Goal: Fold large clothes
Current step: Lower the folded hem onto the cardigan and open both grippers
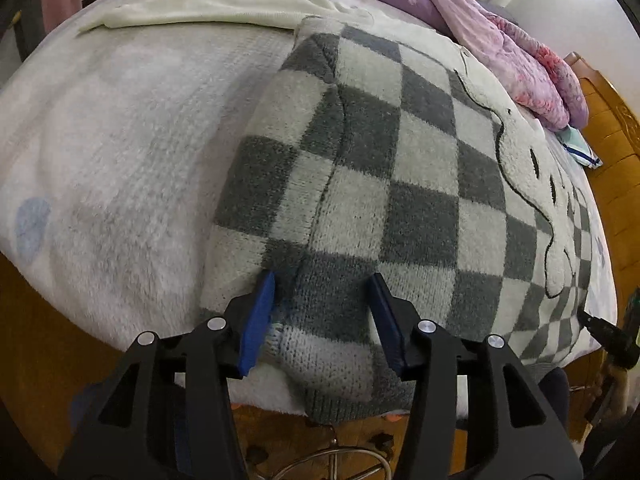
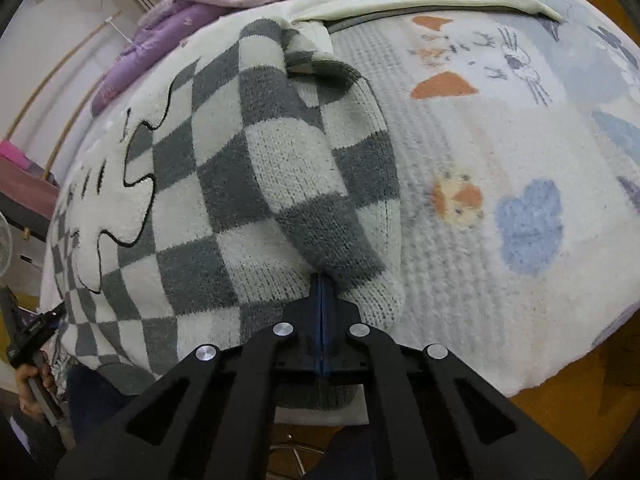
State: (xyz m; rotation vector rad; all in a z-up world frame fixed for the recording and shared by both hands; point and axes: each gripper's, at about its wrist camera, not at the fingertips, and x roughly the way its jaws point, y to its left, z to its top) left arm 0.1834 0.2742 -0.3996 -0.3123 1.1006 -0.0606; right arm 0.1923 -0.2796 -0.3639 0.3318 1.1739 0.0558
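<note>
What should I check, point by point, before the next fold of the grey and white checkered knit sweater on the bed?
1. Right gripper shut on the grey and white checkered knit sweater: ok.
2. Left gripper holding cloth: not ok, jaws open around the hem.
3. Sleeves folded in over the body: ok.
4. Sweater fully on the pale fleece bed blanket: not ok, hem hangs over the edge.
5. Cream cloth apart from sweater: cannot tell.

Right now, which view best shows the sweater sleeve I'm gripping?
The right wrist view: the sleeve runs full length, folded over the checkered sweater, into the shut jaws. The left wrist view shows the other sleeve.
</note>
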